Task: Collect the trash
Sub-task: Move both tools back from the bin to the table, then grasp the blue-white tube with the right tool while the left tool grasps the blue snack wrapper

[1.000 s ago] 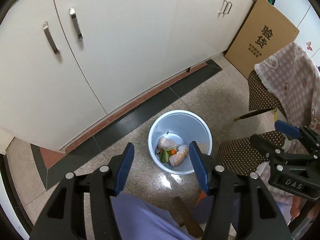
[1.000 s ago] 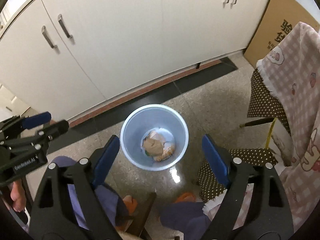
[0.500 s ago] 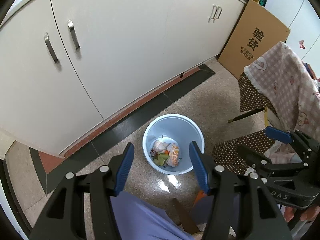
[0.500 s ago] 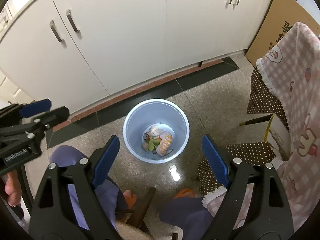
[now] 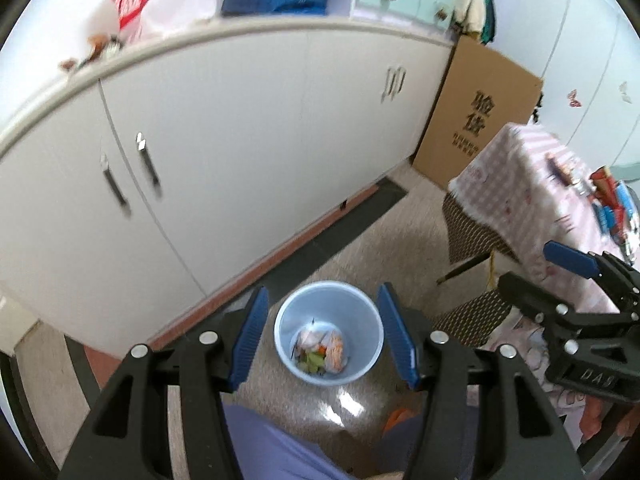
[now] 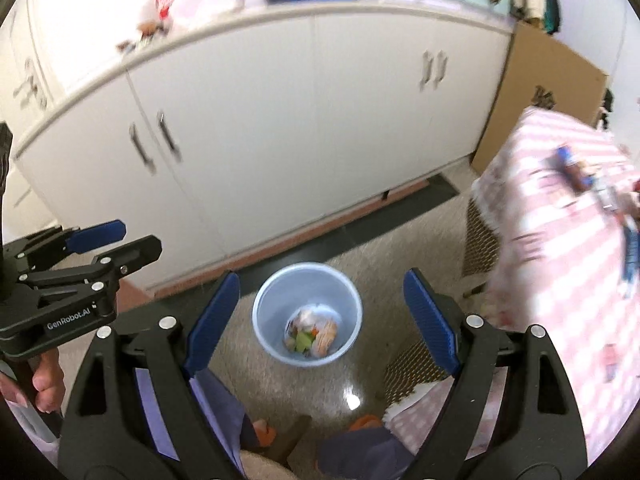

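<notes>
A light blue bin [image 5: 362,322] [image 6: 272,320] stands on the speckled floor below both grippers. Crumpled wrappers and food scraps [image 5: 322,350] [image 6: 312,334] lie at its bottom. My left gripper [image 5: 322,330] is open and empty, high above the bin; it also shows at the left of the right wrist view [image 6: 116,240]. My right gripper [image 6: 320,312] is open and empty, also high above the bin; it shows at the right of the left wrist view [image 5: 548,268]. More trash [image 5: 612,208] [image 6: 588,184] lies on the pink checked table.
White cabinets [image 5: 240,140] [image 6: 300,128] run behind the bin, with bags [image 5: 132,0] on the counter. A cardboard box [image 5: 480,120] leans at the right. The pink-clothed table [image 5: 520,184] [image 6: 560,260] is at the right. The person's legs and orange slippers [image 6: 368,424] are below.
Both grippers have risen and tilted up, so the bin looks smaller and the countertop and tabletop have come into view. Both stay open and empty.
</notes>
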### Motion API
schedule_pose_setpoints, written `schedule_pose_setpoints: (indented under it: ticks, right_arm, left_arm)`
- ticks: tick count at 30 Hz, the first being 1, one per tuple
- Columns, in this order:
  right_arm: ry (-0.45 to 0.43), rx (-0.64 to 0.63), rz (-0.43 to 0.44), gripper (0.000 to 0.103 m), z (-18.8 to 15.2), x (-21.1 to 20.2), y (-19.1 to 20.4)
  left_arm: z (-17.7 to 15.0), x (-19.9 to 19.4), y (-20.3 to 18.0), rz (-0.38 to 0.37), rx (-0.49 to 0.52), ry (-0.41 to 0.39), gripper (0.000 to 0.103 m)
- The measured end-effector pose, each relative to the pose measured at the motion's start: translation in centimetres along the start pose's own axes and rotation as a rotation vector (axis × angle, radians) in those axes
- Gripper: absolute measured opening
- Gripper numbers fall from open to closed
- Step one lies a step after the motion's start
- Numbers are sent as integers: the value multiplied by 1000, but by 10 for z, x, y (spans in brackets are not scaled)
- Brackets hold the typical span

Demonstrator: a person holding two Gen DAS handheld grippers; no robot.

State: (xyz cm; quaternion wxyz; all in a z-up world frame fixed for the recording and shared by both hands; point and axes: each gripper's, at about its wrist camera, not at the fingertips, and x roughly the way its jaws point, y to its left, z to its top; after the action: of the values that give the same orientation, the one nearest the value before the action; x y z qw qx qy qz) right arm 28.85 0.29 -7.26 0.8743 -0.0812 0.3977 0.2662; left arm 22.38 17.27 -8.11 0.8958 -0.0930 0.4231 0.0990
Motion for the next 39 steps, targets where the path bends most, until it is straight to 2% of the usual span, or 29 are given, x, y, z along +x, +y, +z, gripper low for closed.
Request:
schedule_pose_setpoints:
  ticks: [6, 10, 23, 27, 30, 32, 34, 39]
  right_arm:
    - [-80, 80, -62, 83, 8, -35, -42]
    - [-111, 141, -139, 83, 8, -50, -73]
    - [-87, 313, -278, 81, -7, -70, -182]
    - [-27, 337, -291, 65, -10, -56, -204]
    - [6, 337, -301, 55, -10, -44, -214]
    - [38, 332, -317, 30, -8, -34, -220]
    - [28, 322, -340, 20, -6, -33, -224]
    - [30, 366, -320, 16, 0, -33, -248]
  left_arm:
    - [21, -16, -35, -33, 55, -54, 57]
    - [33, -16, -61, -65, 81, -70, 57]
    - [60, 9, -155, -167, 199, -56, 60]
    - [60, 19, -180, -202, 222, -32, 61]
    - [62, 24, -197, -221, 244, -27, 70]
    - [65, 28, -206, -230, 259, -27, 75]
    - [69, 34, -216, -237, 273, -21, 78]
    - [85, 52, -246, -258, 310, 7, 85]
